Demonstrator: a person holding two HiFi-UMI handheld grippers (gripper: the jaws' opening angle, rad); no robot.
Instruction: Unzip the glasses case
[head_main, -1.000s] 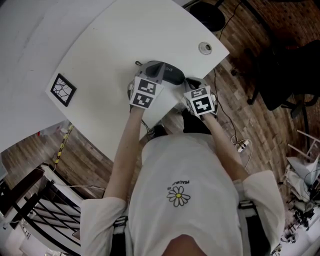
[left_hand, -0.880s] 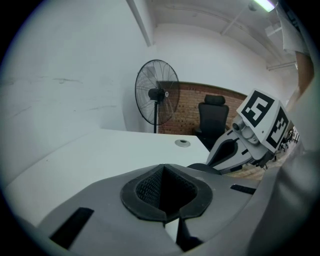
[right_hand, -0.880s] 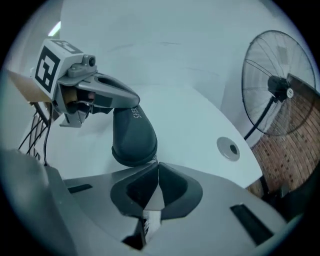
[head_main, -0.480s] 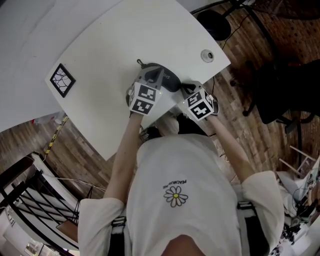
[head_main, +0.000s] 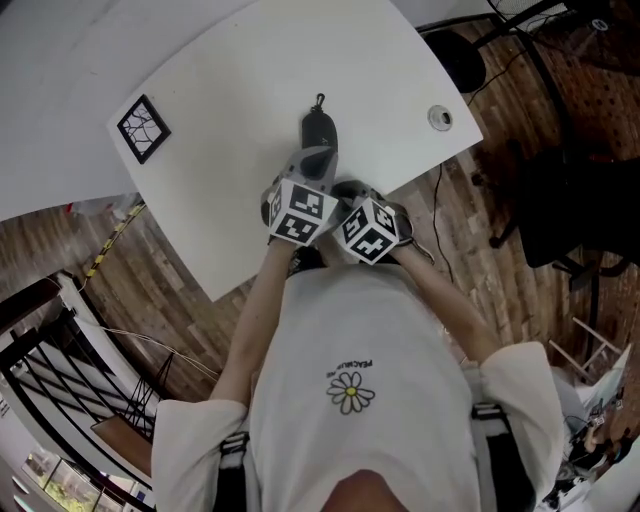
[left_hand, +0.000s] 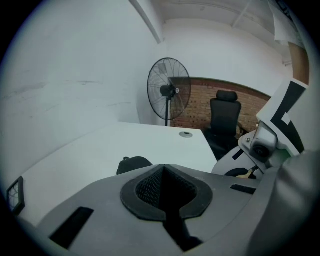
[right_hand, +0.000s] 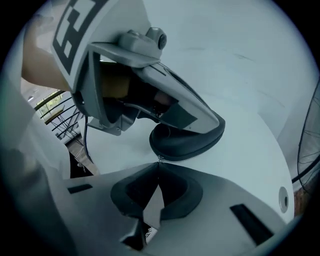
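Dark and rounded, the glasses case (head_main: 318, 132) lies lengthwise on the white table (head_main: 250, 80), with a small loop at its far end and its near end under the two grippers. The left gripper (left_hand: 163, 169) has its jaws brought together with nothing between them. In the right gripper view it bears down on top of the case and does not clamp it. The right gripper (right_hand: 159, 165) sits just near of the case with its jaws fully closed. A small bright metal piece, most likely the zip pull (right_hand: 159, 158), is pinched at the very tips where they meet the case's near end. The seam looks closed as far as I can see, so I judge the unzipping barely begun.

The hold on the pull is thin and only at the tips, so a sideways tug off the line of the zip could let it slip free. The case is only pressed, not clamped, so a hard pull could drag or swing it from under the left gripper and stall the slider at the curved end.
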